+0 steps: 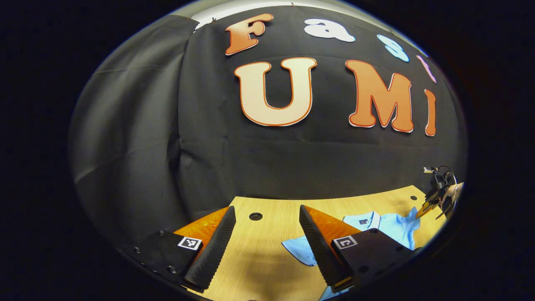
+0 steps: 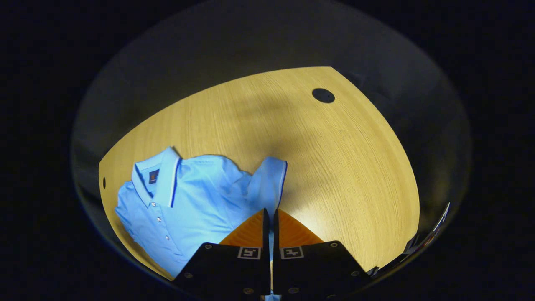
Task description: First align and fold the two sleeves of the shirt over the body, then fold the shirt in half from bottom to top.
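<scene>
Above the wooden table (image 2: 334,167), the right gripper (image 2: 269,213) pinches the blue shirt's (image 2: 196,196) sleeve (image 2: 269,179); the left gripper (image 1: 267,217) hangs agape.

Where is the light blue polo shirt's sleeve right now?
In the right gripper view, the sleeve is pinched in the right gripper, lifted beside the light blue polo shirt on the wooden table, right of the collar.

The shirt (image 2: 196,196) is light blue, its collar (image 2: 167,177) and sleeve (image 2: 269,179) edged dark blue, on a pale wood-grain surface (image 2: 334,167) with black holes (image 2: 323,95).
</scene>
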The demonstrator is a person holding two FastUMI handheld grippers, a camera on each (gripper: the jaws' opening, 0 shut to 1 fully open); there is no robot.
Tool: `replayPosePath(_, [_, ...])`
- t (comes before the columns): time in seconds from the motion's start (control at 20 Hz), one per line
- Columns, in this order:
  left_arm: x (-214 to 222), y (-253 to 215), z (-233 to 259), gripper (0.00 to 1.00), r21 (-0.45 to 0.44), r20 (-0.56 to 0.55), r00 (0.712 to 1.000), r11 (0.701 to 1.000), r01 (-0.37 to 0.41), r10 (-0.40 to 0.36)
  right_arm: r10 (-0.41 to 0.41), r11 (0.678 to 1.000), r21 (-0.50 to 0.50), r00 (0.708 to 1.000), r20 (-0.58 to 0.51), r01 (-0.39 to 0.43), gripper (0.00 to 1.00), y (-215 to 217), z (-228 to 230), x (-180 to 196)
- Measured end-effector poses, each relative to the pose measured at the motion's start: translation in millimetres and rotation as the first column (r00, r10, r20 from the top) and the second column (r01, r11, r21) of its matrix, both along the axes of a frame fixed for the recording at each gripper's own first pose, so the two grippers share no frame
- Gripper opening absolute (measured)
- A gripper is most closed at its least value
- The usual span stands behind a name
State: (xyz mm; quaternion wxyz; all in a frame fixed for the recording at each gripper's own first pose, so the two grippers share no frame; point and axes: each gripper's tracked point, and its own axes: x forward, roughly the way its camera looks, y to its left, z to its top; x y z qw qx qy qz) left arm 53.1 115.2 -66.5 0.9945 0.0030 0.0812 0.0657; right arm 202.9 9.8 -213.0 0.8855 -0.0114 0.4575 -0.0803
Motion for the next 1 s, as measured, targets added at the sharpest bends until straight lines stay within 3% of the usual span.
replayPosePath(0.5, [-3.5, 19.6, 1.4, 0.98, 0.002, 0.006, 1.0, 1.0, 0.009, -0.009, 0.205, 0.977, 0.044, 0.977, 0.059, -0.208, 0.02, 121.9, 28.3, -23.4])
replayPosePath(1.0, [-12.4, 60.6, -11.3, 0.98, -0.02, -0.008, 0.999, 0.999, -0.032, 0.032, 0.38, 0.923, 0.051, 0.925, 0.009, -0.38, 0.02, 229.5, -11.8, -46.0])
